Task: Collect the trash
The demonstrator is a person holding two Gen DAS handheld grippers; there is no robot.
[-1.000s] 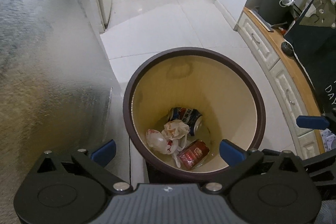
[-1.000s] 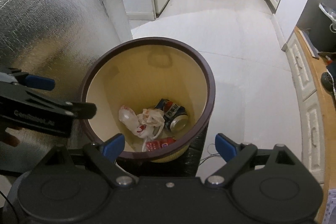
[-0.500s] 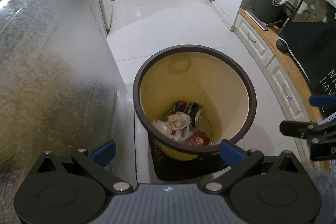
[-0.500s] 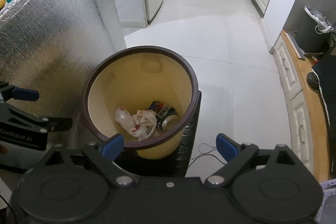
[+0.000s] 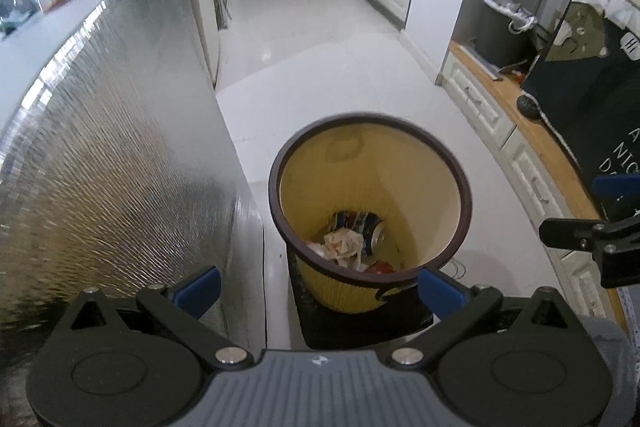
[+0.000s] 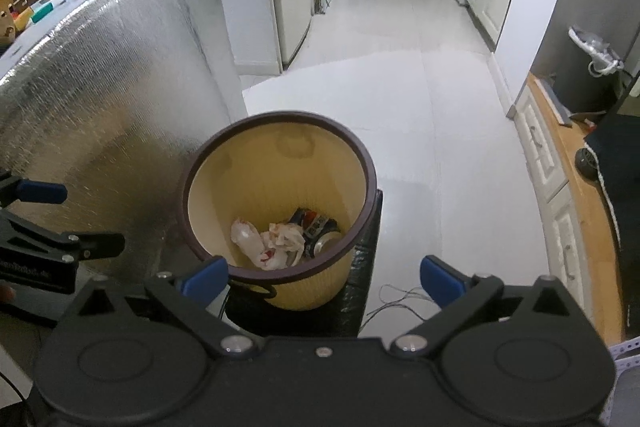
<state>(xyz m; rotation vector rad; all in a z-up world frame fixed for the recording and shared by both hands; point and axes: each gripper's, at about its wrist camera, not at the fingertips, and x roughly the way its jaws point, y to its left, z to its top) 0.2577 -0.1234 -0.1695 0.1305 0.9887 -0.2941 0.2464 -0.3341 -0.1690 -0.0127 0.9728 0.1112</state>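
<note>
both grippers, left [image 5: 318, 285] and right [image 6: 322, 277], hang above the bin [image 6: 280, 211], fingers wide and empty, the right's opening. the can [image 6: 320, 227] and wrappers [image 6: 284, 241] lie inside, so the drop looks done.

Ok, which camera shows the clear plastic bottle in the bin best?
The right wrist view: the bottle lies in full sight beside the crumpled paper. In the left wrist view the bin rim hides nearly all of it.

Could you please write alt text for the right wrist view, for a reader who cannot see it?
A yellow bin with a dark rim holds crumpled paper, a drinks can and a plastic wrapper. The right gripper, jaws opening and empty, frames it from above; a silver foil panel stands to its left.
</note>
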